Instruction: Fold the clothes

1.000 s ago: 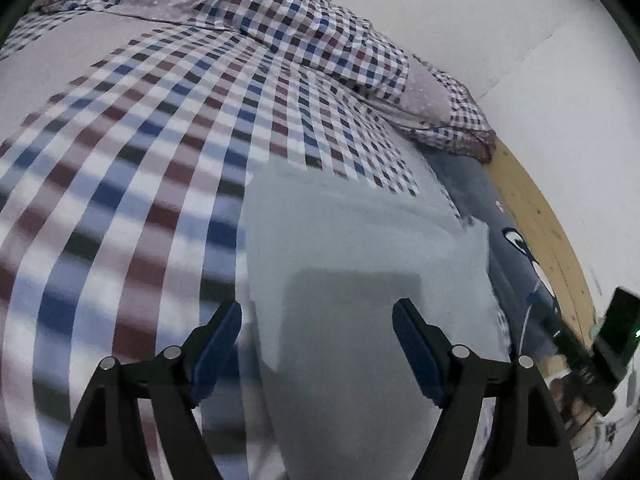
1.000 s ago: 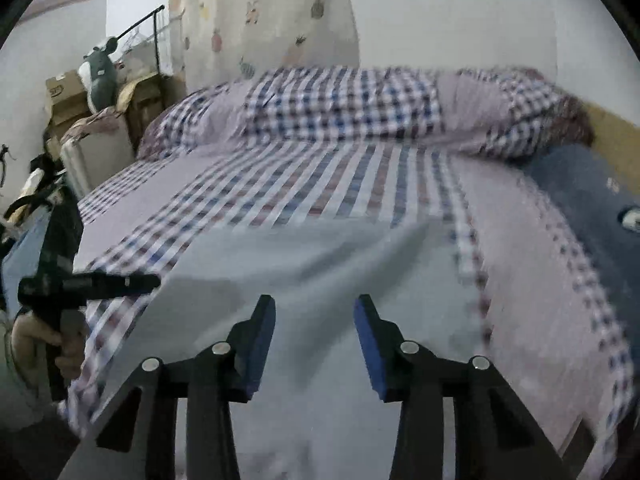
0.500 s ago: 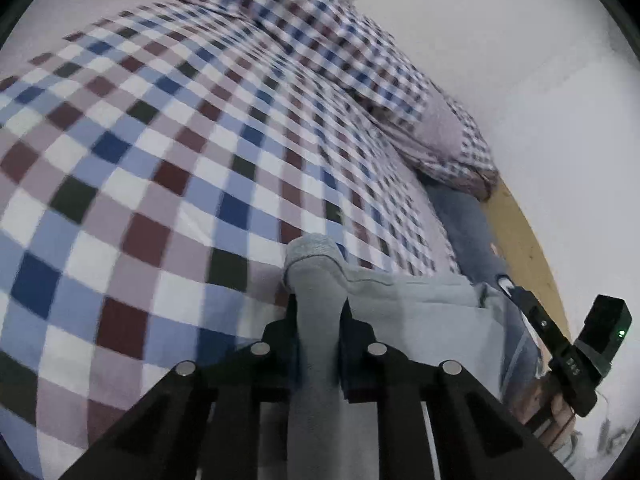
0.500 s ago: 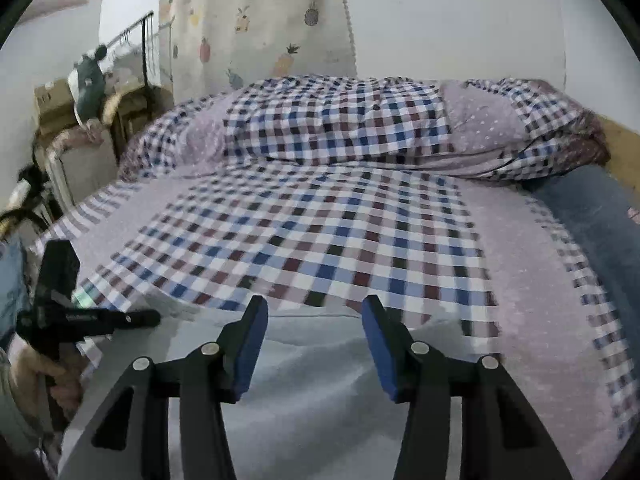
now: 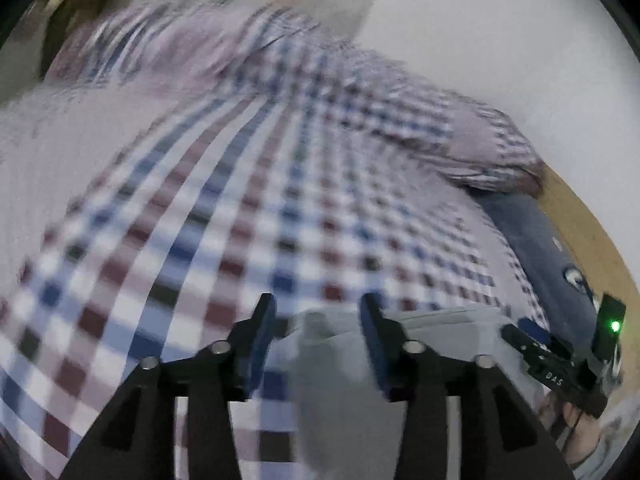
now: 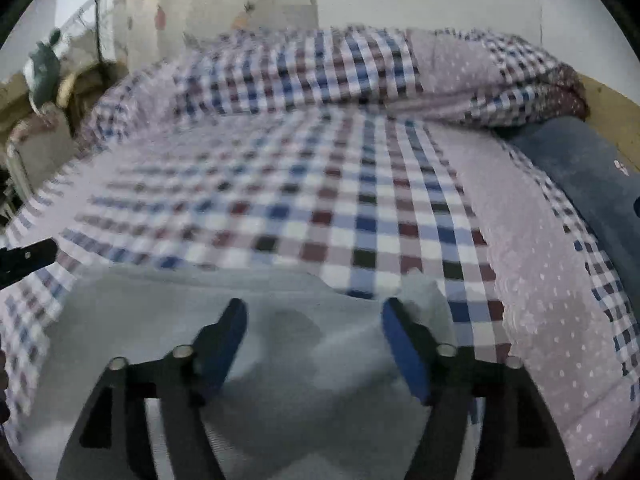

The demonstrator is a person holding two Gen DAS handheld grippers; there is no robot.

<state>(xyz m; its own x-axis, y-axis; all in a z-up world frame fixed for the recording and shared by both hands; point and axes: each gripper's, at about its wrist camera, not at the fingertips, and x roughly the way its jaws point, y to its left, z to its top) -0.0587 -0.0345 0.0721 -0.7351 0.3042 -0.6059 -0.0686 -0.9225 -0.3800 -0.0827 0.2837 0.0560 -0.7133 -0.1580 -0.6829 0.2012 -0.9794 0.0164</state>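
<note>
Grey garment lies on our checked bedspread at six o'clock — left gripper and right gripper both above it, fingers apart, gripping nothing.

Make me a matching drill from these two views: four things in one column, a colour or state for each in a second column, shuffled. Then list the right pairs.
Things
1. Left tool
2. Garment
3. Bedspread
4. Pillow

Colour or state
A. Checked in blue, red and white
B. Dark blue, at the bed's right edge
C. Open, above the garment's edge
D. Plain light grey, lying on the bed

Pairs: 1-C, 2-D, 3-A, 4-B
</note>
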